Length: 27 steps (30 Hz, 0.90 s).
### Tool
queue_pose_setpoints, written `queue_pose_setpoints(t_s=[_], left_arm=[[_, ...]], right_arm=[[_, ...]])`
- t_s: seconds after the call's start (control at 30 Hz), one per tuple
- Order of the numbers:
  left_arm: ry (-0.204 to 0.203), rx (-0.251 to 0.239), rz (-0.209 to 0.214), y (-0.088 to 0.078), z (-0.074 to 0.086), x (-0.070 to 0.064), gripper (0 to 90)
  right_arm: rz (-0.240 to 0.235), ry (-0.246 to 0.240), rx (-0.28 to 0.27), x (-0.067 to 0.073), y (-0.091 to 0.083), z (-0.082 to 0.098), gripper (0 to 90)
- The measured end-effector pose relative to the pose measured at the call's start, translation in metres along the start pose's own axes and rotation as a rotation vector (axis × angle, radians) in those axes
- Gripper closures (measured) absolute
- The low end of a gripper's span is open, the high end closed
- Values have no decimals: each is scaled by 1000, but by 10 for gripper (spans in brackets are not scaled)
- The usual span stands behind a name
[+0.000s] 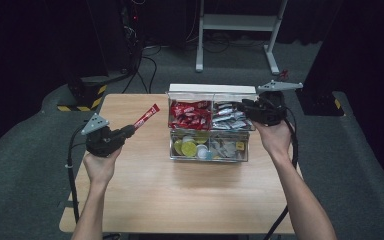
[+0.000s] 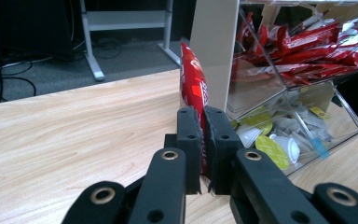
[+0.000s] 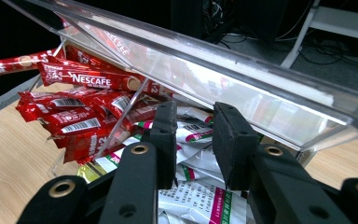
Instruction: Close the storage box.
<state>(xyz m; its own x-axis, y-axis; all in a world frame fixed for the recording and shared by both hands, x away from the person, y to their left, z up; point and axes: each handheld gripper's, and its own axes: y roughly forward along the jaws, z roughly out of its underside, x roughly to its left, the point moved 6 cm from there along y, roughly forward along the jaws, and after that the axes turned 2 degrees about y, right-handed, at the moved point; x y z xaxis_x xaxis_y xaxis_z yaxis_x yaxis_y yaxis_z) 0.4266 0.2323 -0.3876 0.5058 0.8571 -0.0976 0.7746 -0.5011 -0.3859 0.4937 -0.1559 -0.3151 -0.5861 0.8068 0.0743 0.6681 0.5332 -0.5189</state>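
Left hand-held gripper: over the left part of the counter, pointing toward the clear box; in the left gripper view its jaws are pressed together on the lower end of a red stick sachet.
Red stick sachet: pinched by the left hand-held gripper, raised off the counter, slanting up and toward the box in the high view; in the left gripper view it stands on edge between the jaws, just in front of the box's pale side wall.
Right hand-held gripper: at the right end of the box, its tips at the upper right compartment; in the right gripper view the jaws stand a little apart under the lifted clear lid, above the white sachets, with nothing visibly pinched between them.
Clear box: stands in the middle of the far half of the counter, with two upper compartments and a lower front one.
Red sachets: heaped in the upper left compartment; in the right gripper view they lie left of a clear divider.
White sachets: in the upper right compartment, beside the red ones; also below the right jaws.
Small pods: yellow-green and white, in the lower front compartment.
Clear lid: tilted up over the compartments.
Counter: light wood, bare in front of the box.
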Motion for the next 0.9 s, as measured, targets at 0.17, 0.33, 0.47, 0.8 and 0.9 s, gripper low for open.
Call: queue_pose_setpoints(t_s=[0.17,0.33,0.47,0.8,0.9], left_arm=[[-18,13,-13,7,9,5,860],[-27,20,-20,12,16,9,860],[-21,37,-36,18,26,12,859],[-37,74,-60,35,51,14,859],[-27,88,-67,40,59,12,858]], right_arm=[[-3,1,-4,0,0,0,701],[2,2,-10,1,0,1,700],[6,1,-13,1,0,1,700],[5,0,-15,1,0,1,701],[6,-2,-15,1,0,1,700]])
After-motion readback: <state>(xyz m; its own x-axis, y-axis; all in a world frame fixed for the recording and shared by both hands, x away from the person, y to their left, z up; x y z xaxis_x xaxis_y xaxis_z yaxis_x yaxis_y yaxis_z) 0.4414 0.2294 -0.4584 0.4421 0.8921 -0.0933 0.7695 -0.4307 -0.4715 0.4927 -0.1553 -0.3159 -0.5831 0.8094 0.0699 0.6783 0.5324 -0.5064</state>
